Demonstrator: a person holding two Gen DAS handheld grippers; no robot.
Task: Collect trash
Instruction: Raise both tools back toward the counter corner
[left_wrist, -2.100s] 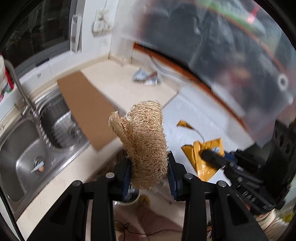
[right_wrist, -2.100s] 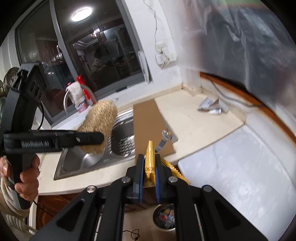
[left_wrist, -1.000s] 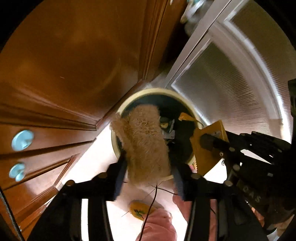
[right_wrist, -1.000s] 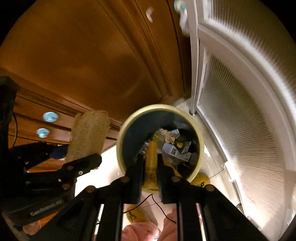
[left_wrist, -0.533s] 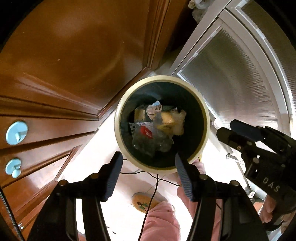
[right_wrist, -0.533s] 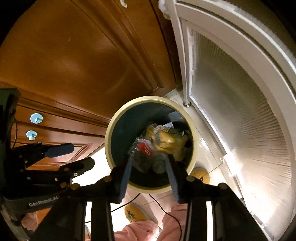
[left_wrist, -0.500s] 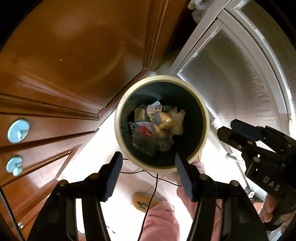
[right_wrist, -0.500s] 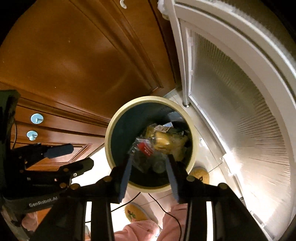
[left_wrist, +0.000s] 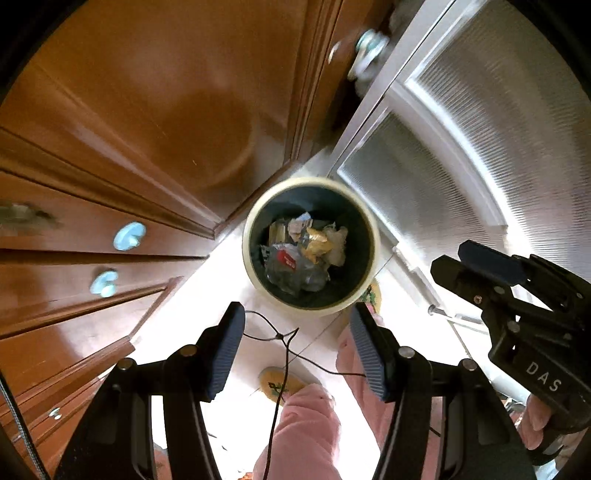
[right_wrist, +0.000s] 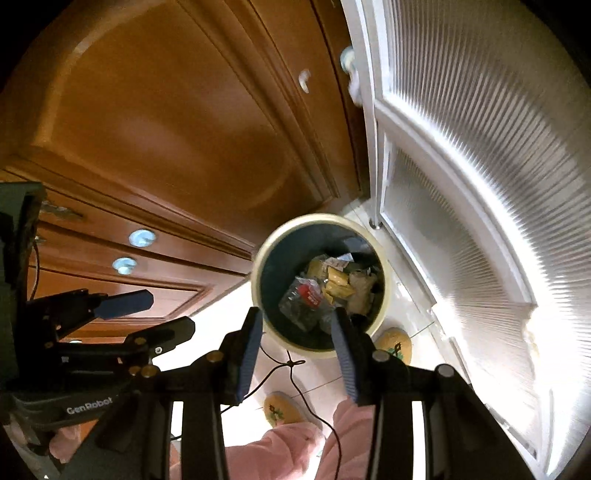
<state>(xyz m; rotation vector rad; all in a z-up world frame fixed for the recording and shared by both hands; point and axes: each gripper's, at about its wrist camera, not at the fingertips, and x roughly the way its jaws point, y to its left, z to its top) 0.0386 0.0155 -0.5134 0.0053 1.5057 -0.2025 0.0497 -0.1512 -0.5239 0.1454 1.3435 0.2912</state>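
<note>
A round bin (left_wrist: 258, 210) with a cream rim and dark inside stands on the floor below both grippers; it also shows in the right wrist view (right_wrist: 263, 254). Inside lie the yellow wrapper (left_wrist: 317, 242) (right_wrist: 338, 286), the pale loofah (left_wrist: 338, 245) (right_wrist: 360, 291), clear plastic with a red label (left_wrist: 288, 260) (right_wrist: 308, 291) and other scraps. My left gripper (left_wrist: 297, 341) is open and empty above the bin's near edge. My right gripper (right_wrist: 297, 345) is open and empty over the bin; it shows from the side in the left wrist view (left_wrist: 476, 269).
Brown wooden cabinet doors and drawers with pale knobs (left_wrist: 129, 236) stand to the left. A white ribbed door (right_wrist: 461, 184) stands to the right. The person's pink-clad legs (left_wrist: 303, 432) and yellow slippers (right_wrist: 282, 408) are on the light floor, with a thin black cable (left_wrist: 284, 343).
The loofah and the yellow wrapper were dropped into the bin about a second ago. Since half a second ago both open grippers have risen, so the bin looks smaller.
</note>
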